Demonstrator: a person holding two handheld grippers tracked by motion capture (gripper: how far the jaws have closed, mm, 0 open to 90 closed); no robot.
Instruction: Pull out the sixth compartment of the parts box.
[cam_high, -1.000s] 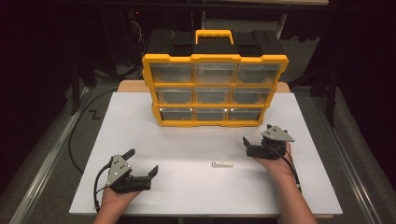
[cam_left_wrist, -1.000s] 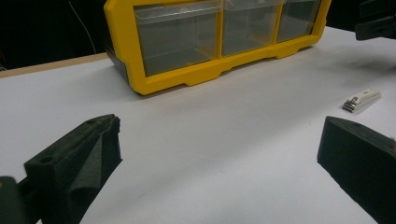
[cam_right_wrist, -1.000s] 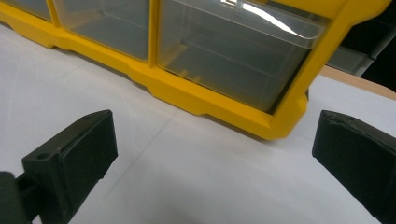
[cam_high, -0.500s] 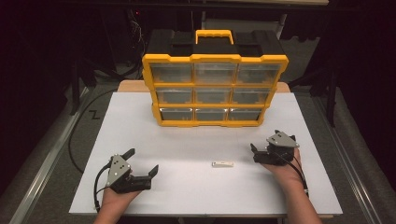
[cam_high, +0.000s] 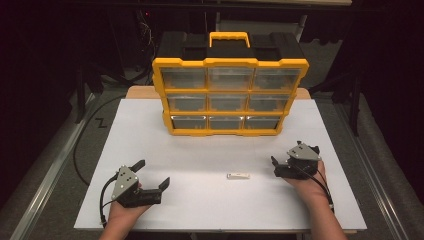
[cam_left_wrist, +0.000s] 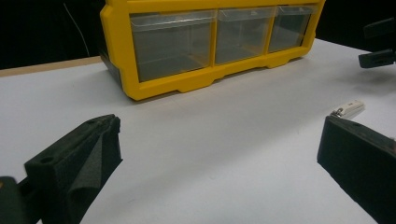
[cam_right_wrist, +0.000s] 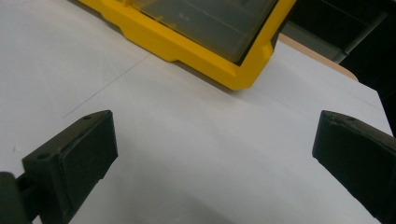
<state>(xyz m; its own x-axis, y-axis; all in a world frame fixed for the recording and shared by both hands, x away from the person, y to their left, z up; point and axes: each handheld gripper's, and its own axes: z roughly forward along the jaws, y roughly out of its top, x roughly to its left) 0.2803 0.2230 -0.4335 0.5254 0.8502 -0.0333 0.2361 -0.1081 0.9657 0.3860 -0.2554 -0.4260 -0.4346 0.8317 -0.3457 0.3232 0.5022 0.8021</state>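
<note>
Left gripper (cam_high: 152, 176) low on the desk (cam_high: 200, 150), well in front of the organizer (cam_high: 230, 95) and off to its left, hand wrapped round the back, forearm coming in from the near edge. Jaws released, spread wide, pointing forward and toward the clip. Nothing between them but bare white desk in the left gripper view.

Right gripper (cam_high: 278, 167) in front of the organizer's right end, near the desk's right side, grey plate on top, cable trailing back over the wrist. Hand resting on the desk, jaws aimed left toward the middle. Released too: in the right gripper view, both black jaws far apart, white desk between, the organizer's yellow corner (cam_right_wrist: 243, 74) ahead.

Clip (cam_high: 238, 176), small and white, flat on the desk, well in front of the organizer, roughly under its middle-to-right columns. Between the two grippers, nearer the right one, touching neither. In the left gripper view, seen just above the right-hand jaw (cam_left_wrist: 348, 108).

Organizer upright at the far side of the desk, yellow frame, black top, yellow handle. Nine clear drawers in three rows of three, all pushed in. Bottom row (cam_left_wrist: 215, 37) looking empty through the clear fronts in the left gripper view; upper rows too small to tell.
</note>
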